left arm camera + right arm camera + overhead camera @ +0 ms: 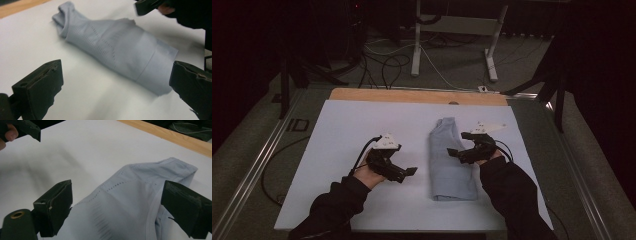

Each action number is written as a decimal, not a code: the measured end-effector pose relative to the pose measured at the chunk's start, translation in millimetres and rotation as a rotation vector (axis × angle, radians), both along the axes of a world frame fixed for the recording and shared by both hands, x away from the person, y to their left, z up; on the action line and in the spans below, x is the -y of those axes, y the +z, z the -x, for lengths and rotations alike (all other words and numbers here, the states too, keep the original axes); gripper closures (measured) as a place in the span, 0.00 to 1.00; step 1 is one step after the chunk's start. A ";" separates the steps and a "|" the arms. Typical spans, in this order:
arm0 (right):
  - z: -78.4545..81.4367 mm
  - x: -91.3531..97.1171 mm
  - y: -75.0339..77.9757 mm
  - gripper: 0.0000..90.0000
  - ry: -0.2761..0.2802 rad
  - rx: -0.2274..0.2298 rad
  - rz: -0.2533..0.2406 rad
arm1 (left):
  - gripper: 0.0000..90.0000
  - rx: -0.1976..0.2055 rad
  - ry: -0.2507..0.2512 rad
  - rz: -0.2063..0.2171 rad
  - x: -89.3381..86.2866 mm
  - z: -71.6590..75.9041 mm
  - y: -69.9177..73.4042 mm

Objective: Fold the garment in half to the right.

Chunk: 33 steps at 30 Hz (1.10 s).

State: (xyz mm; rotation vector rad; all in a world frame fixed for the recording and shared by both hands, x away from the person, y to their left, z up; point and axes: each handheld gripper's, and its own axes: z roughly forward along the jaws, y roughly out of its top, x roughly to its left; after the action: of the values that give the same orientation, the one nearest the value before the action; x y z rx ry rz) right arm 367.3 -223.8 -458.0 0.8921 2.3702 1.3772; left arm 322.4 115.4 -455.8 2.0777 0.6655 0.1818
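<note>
Lying folded into a long narrow bundle on the white sheet [362,130] covering the desk [412,95], right of the middle, running from the near edge toward the wooden strip at the far side: the pale blue garment [449,160], its wider folded end nearest the person and its narrower, bunched end pointing away. Looking soft and thin, with rows of small holes in the knit visible in the left tool view, so likely slipping and unfolding easily if lifted by one layer. Hovering just at the garment's right edge, about midway along it: the right tool [460,153], jaws standing wide apart with cloth below and between them in the right tool view but not pressing on it. Resting well apart to the left over bare sheet: the left tool [409,172], jaws fully spread and gripping nothing, aimed toward the bundle's near end. Judging from this, sitting between folds, with both tools released and lining up for another grip rather than carrying anything. Calling next, probably, for bringing the left tool across to the bundle's left edge, lowering both tools until a jaw slides under all the layers, closing together, then folding or lifting evenly so the stack is not coming apart.
</note>
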 end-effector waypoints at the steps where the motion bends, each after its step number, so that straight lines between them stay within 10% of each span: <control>1: 1.5 1.2 0.1 0.12 -0.005 0.002 -0.004 | 0.00 0.005 0.010 -0.001 -4.2 0.7 -1.1; 33: 56.1 42.5 -24.8 0.12 -0.081 0.035 -0.040 | 0.00 0.022 0.206 -0.037 -128.9 41.5 -41.3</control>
State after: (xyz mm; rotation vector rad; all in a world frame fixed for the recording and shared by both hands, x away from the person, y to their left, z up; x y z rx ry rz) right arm 311.1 -266.3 -482.8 0.9549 2.2626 1.4014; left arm 280.9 244.2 -497.1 2.0378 0.8687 0.3357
